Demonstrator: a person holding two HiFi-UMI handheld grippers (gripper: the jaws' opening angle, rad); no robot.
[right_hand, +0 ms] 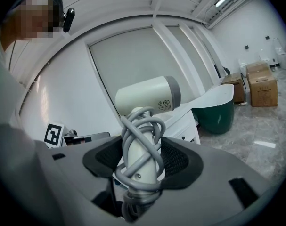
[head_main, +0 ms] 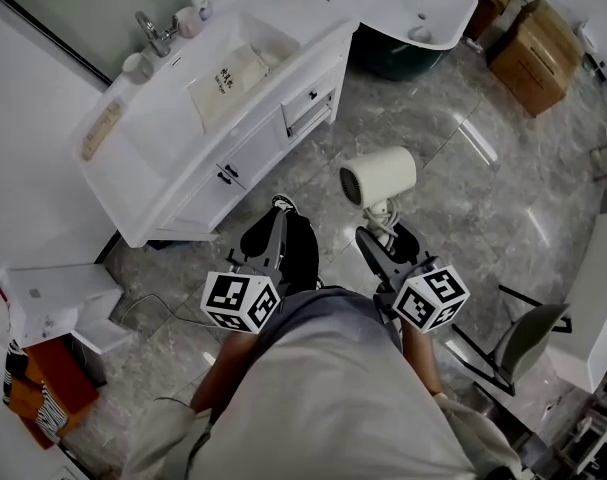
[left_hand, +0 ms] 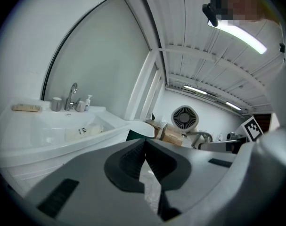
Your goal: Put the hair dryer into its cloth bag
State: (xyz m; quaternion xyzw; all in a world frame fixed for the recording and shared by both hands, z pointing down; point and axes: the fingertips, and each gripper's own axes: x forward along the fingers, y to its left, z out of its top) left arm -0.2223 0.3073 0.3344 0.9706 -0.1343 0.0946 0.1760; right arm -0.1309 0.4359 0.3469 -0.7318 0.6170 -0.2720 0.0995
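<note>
A cream hair dryer [head_main: 378, 178] stands upright over the marble floor, its grey cord wound round the handle [right_hand: 140, 145]. My right gripper [head_main: 383, 233] is shut on that handle, and the dryer's body [right_hand: 147, 95] rises above the pads. My left gripper [head_main: 279, 208] is beside it on the left, shut with nothing in it; its pads meet [left_hand: 145, 152]. The dryer's rear grille [left_hand: 184, 118] shows to its right. The beige cloth bag [head_main: 228, 83] with dark print lies in the white sink basin [left_hand: 84, 132], ahead and to the left of both grippers.
The white vanity [head_main: 183, 183] carries a faucet [head_main: 155, 33], a soap bottle [head_main: 196, 0] and a cup [head_main: 136, 65]. A white bathtub [head_main: 403, 3] and cardboard boxes [head_main: 538, 53] stand beyond. A grey chair [head_main: 528, 333] is at the lower right, a low white shelf [head_main: 58, 303] at the left.
</note>
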